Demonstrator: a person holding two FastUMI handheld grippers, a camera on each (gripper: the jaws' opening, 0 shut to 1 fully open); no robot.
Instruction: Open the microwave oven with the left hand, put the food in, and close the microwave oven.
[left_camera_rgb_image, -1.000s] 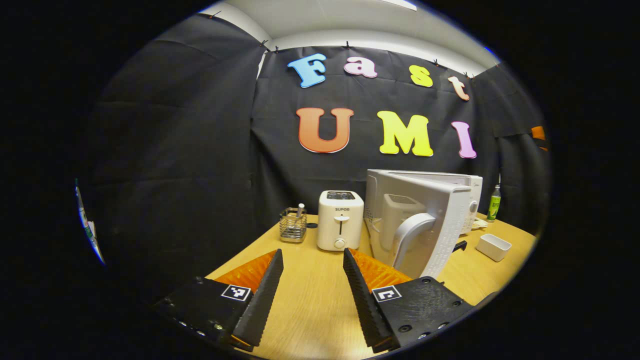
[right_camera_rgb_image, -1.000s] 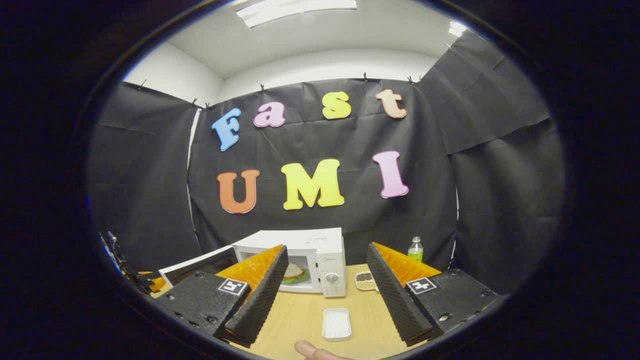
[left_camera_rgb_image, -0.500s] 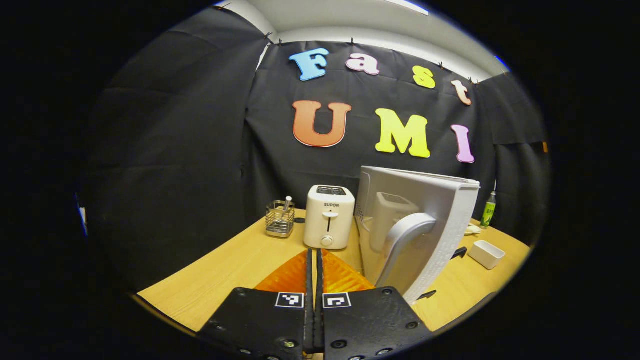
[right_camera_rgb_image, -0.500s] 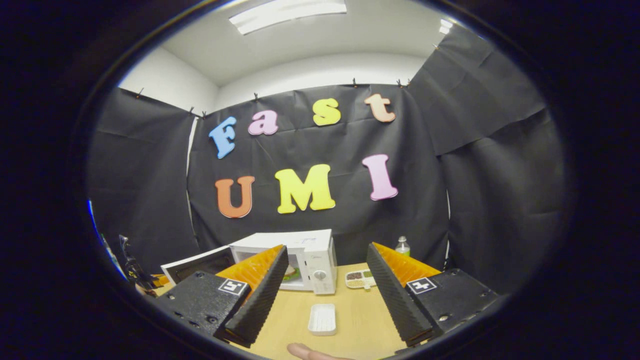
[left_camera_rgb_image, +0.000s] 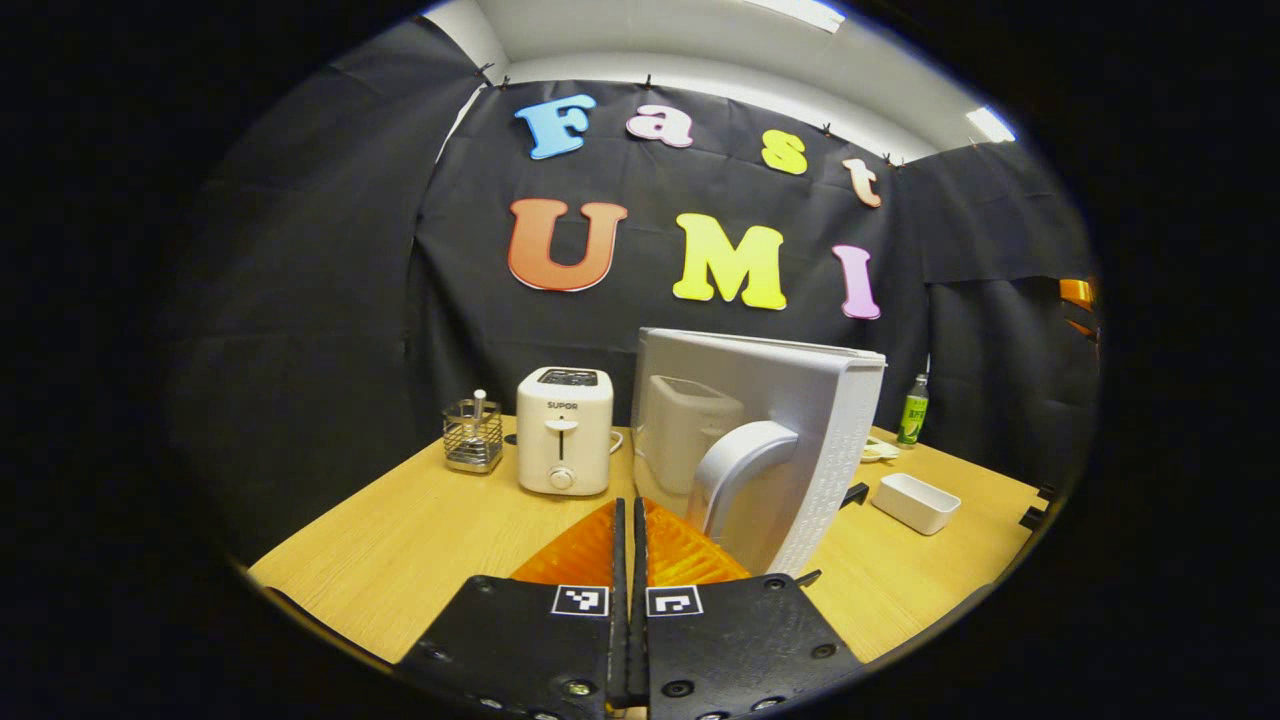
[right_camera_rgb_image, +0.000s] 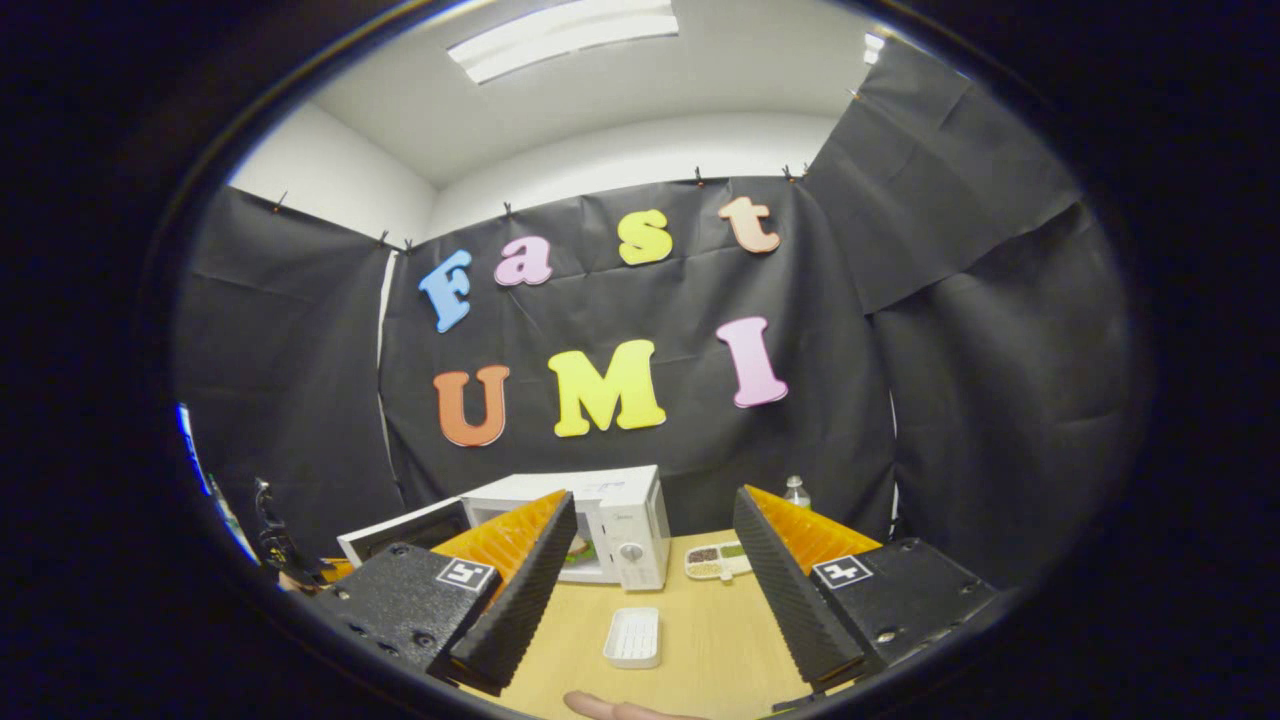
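The white microwave (right_camera_rgb_image: 628, 515) stands at the back of the wooden table (right_camera_rgb_image: 700, 640) with its door (right_camera_rgb_image: 400, 528) swung open to the left. Food that looks like a sandwich (right_camera_rgb_image: 580, 549) lies inside, half hidden behind one of my right fingers. My right gripper (right_camera_rgb_image: 652, 497) is open and empty, held well back from the oven. In the left gripper view the open door (left_camera_rgb_image: 800, 420) is seen from outside, its curved handle (left_camera_rgb_image: 735, 465) just right of my left gripper (left_camera_rgb_image: 628, 503). That gripper is shut on nothing, close to the door's lower edge.
A white toaster (left_camera_rgb_image: 563, 430) and a wire basket (left_camera_rgb_image: 472, 436) stand left of the door. A white rectangular dish (right_camera_rgb_image: 633, 636) lies before the oven, a small divided dish (right_camera_rgb_image: 715, 560) and a green bottle (left_camera_rgb_image: 911, 410) to its right. A person's fingertip (right_camera_rgb_image: 610, 708) shows at the bottom.
My left gripper went from open to shut with nothing in it, then shifted so the door sits more to the middle. The right gripper drew back a little; the oven looks smaller.
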